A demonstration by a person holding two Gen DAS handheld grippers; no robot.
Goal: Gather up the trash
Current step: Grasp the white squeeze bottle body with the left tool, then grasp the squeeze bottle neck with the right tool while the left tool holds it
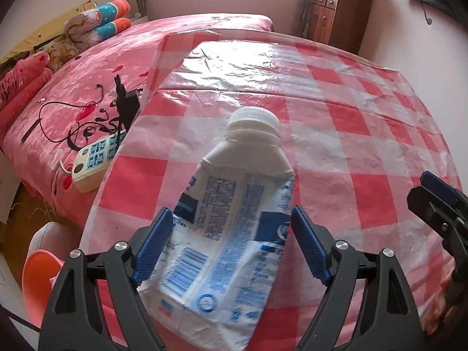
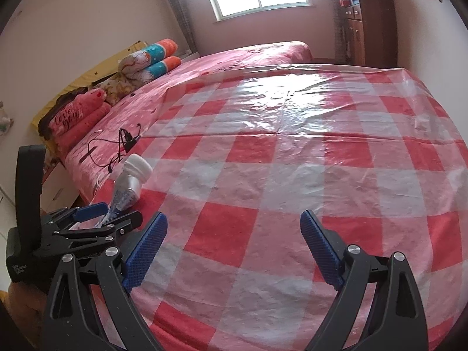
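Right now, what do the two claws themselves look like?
Both match: the left claw and right claw have black plastic linkage arms with silver pivot bolts and blue ribbed fingers. The right wrist view shows the left's black handle with small, unreadable white lettering.

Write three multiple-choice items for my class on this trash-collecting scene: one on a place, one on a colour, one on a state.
1. Where is the milk carton?
A. On the bed
B. Between the left gripper jaws
C. On the cabinet

2. What colour is the carton's cap?
A. White
B. Green
C. Black

3. How is the right gripper?
A. Shut on the carton
B. Shut on nothing
C. Open, with nothing between its jaws

Key: 1 B, blue pads flank it; 2 A, cap shows white; 3 C, only the checked tablecloth lies beneath.
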